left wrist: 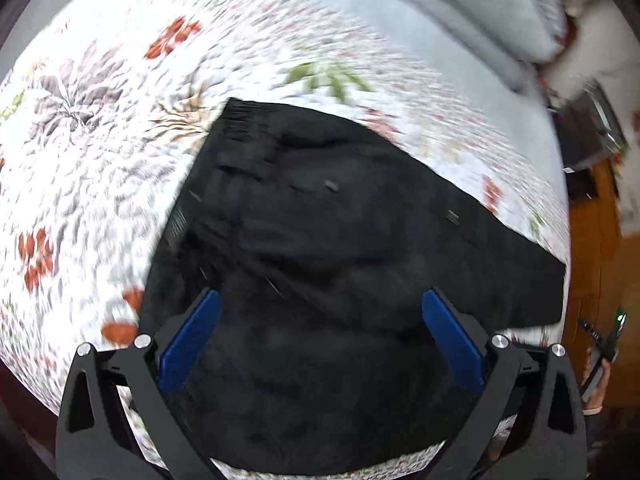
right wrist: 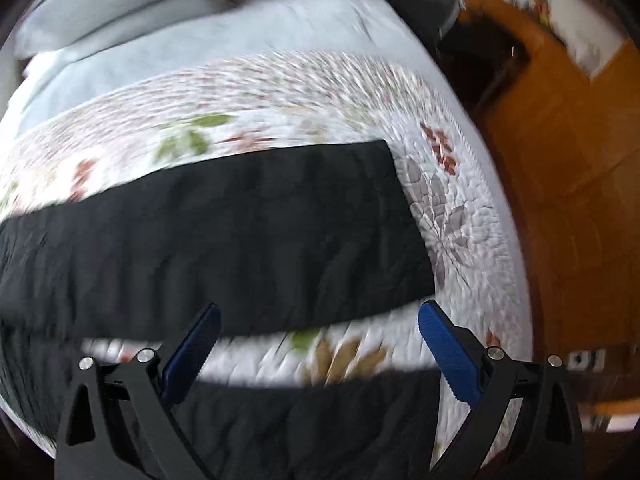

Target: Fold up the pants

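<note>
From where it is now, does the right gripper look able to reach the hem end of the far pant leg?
Probably yes. The right gripper is open above the black pants, and the hem end lies flat on the floral quilt with nothing lying on it or in between.

1. Motion blur smears your quilt; its flower print is unreadable toward the far edge.
2. The pants run under your left claw, their near hem hidden.
3. In your right view, the pants are cut off at the left edge.
</note>
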The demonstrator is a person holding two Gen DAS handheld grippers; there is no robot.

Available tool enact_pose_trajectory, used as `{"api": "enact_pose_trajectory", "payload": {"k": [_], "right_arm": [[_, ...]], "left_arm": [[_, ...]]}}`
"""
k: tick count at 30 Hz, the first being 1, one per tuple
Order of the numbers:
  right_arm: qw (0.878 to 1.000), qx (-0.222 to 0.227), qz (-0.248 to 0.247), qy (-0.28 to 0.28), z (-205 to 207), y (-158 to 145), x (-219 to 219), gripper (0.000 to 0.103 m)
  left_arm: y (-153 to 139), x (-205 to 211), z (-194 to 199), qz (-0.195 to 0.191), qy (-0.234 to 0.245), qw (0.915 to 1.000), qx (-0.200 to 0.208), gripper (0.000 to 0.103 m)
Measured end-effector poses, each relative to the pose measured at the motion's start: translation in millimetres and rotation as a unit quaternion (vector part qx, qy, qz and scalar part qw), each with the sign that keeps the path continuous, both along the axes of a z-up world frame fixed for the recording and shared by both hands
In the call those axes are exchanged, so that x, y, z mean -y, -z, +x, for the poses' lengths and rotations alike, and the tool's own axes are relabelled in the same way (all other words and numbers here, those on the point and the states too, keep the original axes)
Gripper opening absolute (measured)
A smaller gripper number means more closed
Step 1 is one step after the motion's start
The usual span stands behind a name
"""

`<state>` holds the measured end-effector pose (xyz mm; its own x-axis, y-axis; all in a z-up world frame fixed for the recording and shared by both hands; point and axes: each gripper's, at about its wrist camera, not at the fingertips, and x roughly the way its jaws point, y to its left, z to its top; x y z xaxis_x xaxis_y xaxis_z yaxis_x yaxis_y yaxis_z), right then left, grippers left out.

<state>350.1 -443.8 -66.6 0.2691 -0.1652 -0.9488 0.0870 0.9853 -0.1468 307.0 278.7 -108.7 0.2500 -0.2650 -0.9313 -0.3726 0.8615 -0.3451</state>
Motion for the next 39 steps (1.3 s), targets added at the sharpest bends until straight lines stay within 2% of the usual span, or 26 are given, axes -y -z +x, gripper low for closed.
{"api": "enact_pose_trajectory", "payload": {"k": [3,6,10,13,19,22,24,26,32,33,34,35,36,38,39], "right_arm": [[0.999,-0.032,0.017,0.018,43,33,33,0.100],[0.999,-0.043,0.021,0.022,73,57,54,0.100],[0.998,-0.048,0.037,0.016,101,77,68,0.100],[0.997,-0.049,0.053,0.015,115,86,73,0.100],[0.996,-0.052,0.068,-0.007,133,98,75,0.100],[0.996,-0.059,0.060,-0.010,138,101,78,0.100],[0.996,-0.064,0.054,-0.011,143,102,78,0.100],[0.996,-0.072,0.044,-0.009,151,108,82,0.100],[0.996,-0.075,0.035,0.016,179,123,89,0.099],[0.997,-0.072,0.034,0.014,182,124,89,0.097],[0.997,-0.064,0.039,0.007,182,123,87,0.086],[0.997,-0.055,0.046,-0.005,181,121,85,0.078],[0.998,-0.048,0.038,-0.009,179,122,82,0.073],[0.999,-0.042,0.019,-0.016,178,120,76,0.051],[0.999,-0.041,0.013,-0.017,177,118,75,0.046]], "left_arm": [[27,-32,37,-0.002,-0.021,0.9987,-0.046,0.100],[54,-59,61,-0.015,-0.050,0.9956,-0.077,0.100],[85,-74,82,-0.064,-0.074,0.9898,-0.104,0.100],[95,-69,86,-0.098,-0.072,0.9858,-0.117,0.100],[102,-61,96,-0.082,-0.040,0.9878,-0.126,0.099],[104,-63,97,-0.088,-0.055,0.9866,-0.126,0.098],[103,-65,100,-0.071,-0.055,0.9884,-0.122,0.082],[103,-69,101,-0.046,-0.049,0.9888,-0.133,0.072],[101,-58,108,-0.005,-0.018,0.9901,-0.139,0.060],[101,-56,109,-0.001,-0.016,0.9902,-0.139,0.058],[101,-51,112,0.001,-0.013,0.9903,-0.138,0.056],[101,-46,116,0.003,-0.011,0.9905,-0.137,0.053],[102,-42,119,0.004,-0.009,0.9907,-0.136,0.049],[100,-36,122,0.010,-0.004,0.9910,-0.133,0.045],[99,-33,123,0.015,-0.003,0.9911,-0.132,0.041]]}}
